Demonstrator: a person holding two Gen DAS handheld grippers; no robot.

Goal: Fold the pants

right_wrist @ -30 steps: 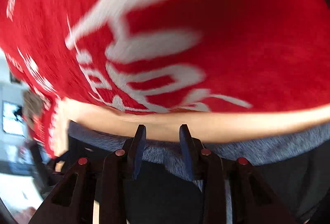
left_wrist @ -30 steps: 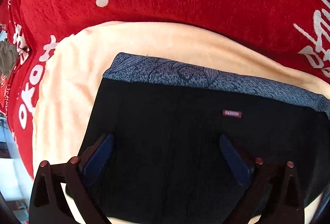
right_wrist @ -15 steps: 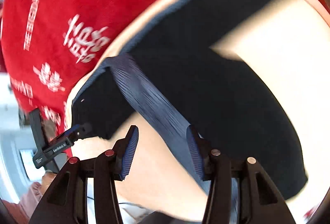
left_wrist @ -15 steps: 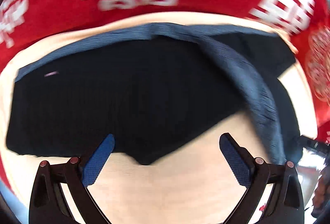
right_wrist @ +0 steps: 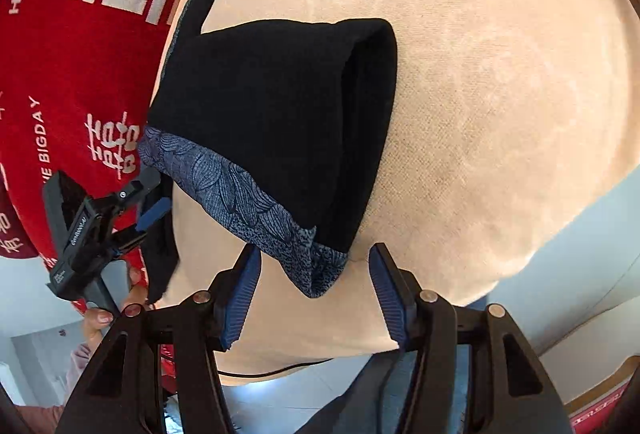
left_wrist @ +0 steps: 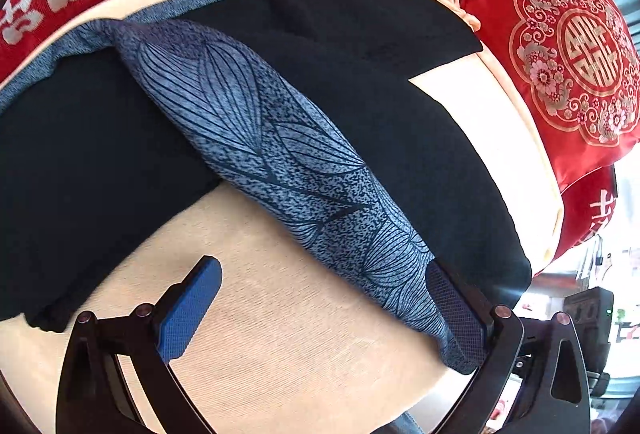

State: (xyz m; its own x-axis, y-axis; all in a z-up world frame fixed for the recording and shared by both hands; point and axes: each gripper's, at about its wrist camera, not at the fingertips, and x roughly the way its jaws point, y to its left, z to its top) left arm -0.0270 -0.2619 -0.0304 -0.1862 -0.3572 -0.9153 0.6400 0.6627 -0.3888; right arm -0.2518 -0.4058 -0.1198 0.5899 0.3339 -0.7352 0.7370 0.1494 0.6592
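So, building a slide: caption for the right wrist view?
Open right tool poised at patterned waistband of folded black pants on cream cushion.

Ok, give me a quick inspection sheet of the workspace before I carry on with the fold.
Surface: cream cushion, bare fabric to the right of the garment.
Job's things: black pants partly folded, patterned blue waistband turned over across the black cloth.
Clutter: nothing seen.
Grippers: left gripper open, one pad beside the waistband end; right gripper open, fingers either side of the waistband corner, not clamped.
Cables: thin dark cable below the cushion edge.
Surroundings: red blanket with white characters behind; red embroidered pillow at the right of the left wrist view.
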